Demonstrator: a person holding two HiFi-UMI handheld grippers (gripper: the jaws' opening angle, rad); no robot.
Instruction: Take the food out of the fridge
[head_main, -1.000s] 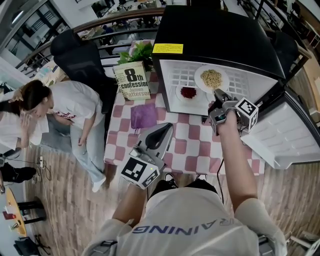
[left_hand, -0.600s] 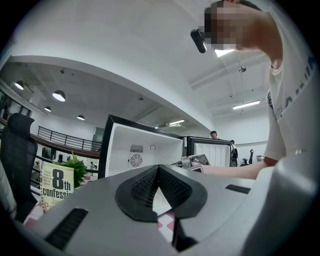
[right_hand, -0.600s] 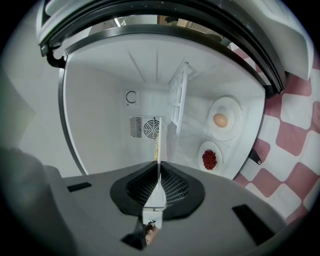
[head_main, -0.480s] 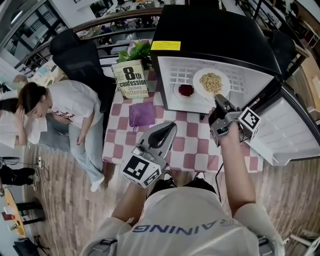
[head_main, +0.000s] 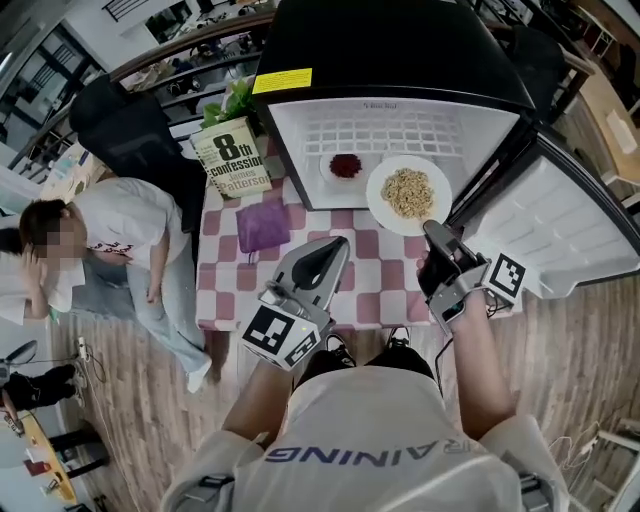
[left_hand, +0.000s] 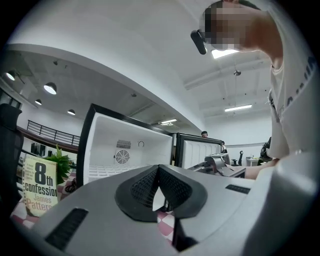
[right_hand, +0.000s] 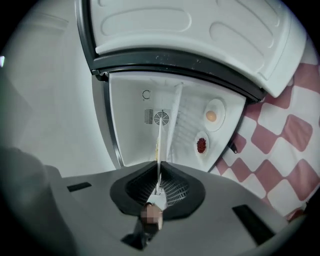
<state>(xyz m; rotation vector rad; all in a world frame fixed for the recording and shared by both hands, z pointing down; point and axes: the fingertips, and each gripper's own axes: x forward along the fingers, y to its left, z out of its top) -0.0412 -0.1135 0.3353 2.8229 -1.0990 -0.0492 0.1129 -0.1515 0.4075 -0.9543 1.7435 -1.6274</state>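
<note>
At the far left a person is sitting beside the checked table. On the table's left part a book is standing upright against the fridge, and a purple cloth is lying just in front of it. The left gripper is hovering over the table's middle, pointing at the open fridge; its jaws are resting together at the tips with nothing between them. Inside the white compartment a small dish of red food is sitting on the floor near the front. Just right of it the plate of noodles is hanging half out of the opening, over the table's edge squares. The right gripper is clamping that plate by its near rim, which is showing edge-on between its pads in the right gripper view. Further right the fridge door is standing wide open.
</note>
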